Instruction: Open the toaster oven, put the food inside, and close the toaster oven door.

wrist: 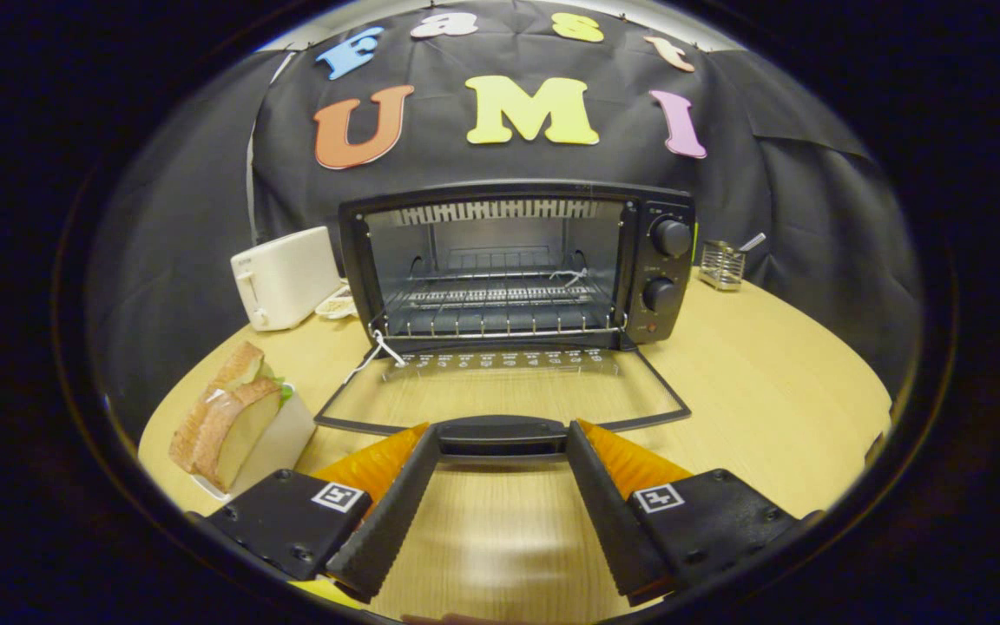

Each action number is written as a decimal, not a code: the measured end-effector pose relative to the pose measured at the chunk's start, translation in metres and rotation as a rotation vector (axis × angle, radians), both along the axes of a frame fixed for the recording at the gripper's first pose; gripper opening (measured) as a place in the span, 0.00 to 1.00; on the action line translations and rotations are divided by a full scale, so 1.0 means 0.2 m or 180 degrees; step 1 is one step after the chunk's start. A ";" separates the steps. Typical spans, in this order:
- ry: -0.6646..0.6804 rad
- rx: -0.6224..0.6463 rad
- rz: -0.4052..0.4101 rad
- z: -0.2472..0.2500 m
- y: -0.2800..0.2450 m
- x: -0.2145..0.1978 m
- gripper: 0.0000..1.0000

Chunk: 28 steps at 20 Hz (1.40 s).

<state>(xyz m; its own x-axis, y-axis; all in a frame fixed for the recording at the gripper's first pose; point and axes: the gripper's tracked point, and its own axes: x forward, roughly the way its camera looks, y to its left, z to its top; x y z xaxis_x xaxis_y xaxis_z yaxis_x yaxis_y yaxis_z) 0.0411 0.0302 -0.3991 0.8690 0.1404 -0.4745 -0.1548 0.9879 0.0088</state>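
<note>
Your wooden worktop has bare room on the right, out to its round edge. One toaster oven faces you, door folded flat down toward the gripper, its long side running left to right. Your gripper fingers are apart, with the door handle between their tips. One sandwich stands on a white plate left of your fingers. One white toaster sits left of the oven.

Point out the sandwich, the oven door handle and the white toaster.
sandwich (224, 415): gripper view, crust of the near slice.
oven door handle (502, 430): gripper view, middle of the bar.
white toaster (285, 276): gripper view, side panel.
</note>
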 end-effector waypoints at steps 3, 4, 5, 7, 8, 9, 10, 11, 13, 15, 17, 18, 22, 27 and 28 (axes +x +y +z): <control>0.0029 0.0099 0.0146 0.13 0.02 0.00 0.96; 0.0072 0.0157 0.0222 0.17 0.04 -0.01 0.95; 0.0113 0.0244 0.0320 0.23 0.07 -0.01 0.94; 0.0249 0.0436 0.0667 0.34 0.18 -0.05 0.94; 0.0344 0.0531 0.0818 0.39 0.22 -0.07 0.93; 0.0451 0.0610 0.0955 0.43 0.26 -0.08 0.92; 0.0575 0.0666 0.1080 0.44 0.31 -0.11 0.93; 0.0751 0.0685 0.1194 0.43 0.35 -0.14 0.93; 0.1127 0.0786 0.1358 0.41 0.43 -0.18 0.93; 0.1483 0.1120 0.1637 0.42 0.58 -0.23 0.93; 0.1718 0.1231 0.1650 0.37 0.64 -0.24 0.93; 0.1867 0.1148 0.1557 0.30 0.63 -0.25 0.93; 0.2476 0.1123 0.1521 0.17 0.68 -0.29 0.89; 0.2625 0.1026 0.1705 0.15 0.80 -0.30 0.70; 0.2656 0.0983 0.1678 0.13 0.79 -0.31 0.63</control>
<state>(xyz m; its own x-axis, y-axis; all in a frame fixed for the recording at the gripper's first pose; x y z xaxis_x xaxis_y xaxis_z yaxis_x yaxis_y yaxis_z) -0.0210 0.1889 -0.3730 0.0726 0.6259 -0.7765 -0.3955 0.7328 0.5537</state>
